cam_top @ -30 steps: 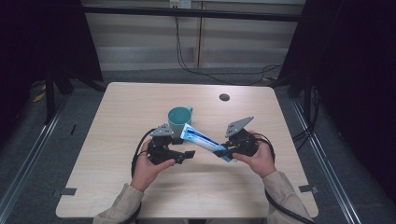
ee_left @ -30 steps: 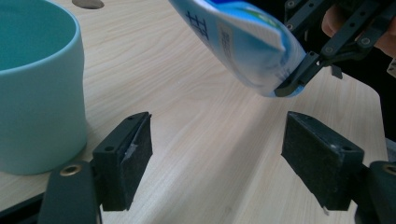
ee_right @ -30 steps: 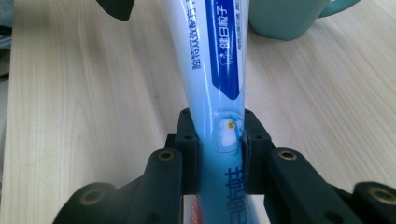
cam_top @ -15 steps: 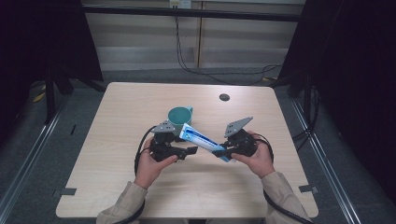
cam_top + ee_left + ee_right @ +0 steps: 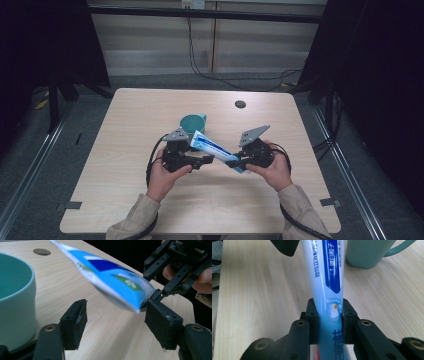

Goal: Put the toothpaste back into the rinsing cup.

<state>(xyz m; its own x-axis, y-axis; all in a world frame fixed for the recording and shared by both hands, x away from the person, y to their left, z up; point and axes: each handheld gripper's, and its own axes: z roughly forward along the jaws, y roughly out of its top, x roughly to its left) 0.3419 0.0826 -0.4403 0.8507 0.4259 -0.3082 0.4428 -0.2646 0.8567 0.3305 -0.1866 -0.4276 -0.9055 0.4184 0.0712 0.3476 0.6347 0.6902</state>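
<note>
mug [image 5: 191, 123] just behind toothpaste tube [image 5: 212, 146], seemingly apart

Person in beige long sleeves [image 5: 135, 222]; each hand carries a black two-jaw gripper, left gripper [image 5: 207, 160] and right gripper [image 5: 231, 163], with brass-coloured pivot screws, grey three-cornered top plate [image 5: 253, 134], trailing black cable [image 5: 151, 160].

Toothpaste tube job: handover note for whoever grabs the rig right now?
Right gripper: shut on the toothpaste tube, held off the table.
Left gripper: open, jaws either side of the tube's lower end, not touching it.
Cup: upright on the table, behind the tube's far end.
Done: tube lifted.
Left: probably hand the tube over or put it in the cup.
</note>
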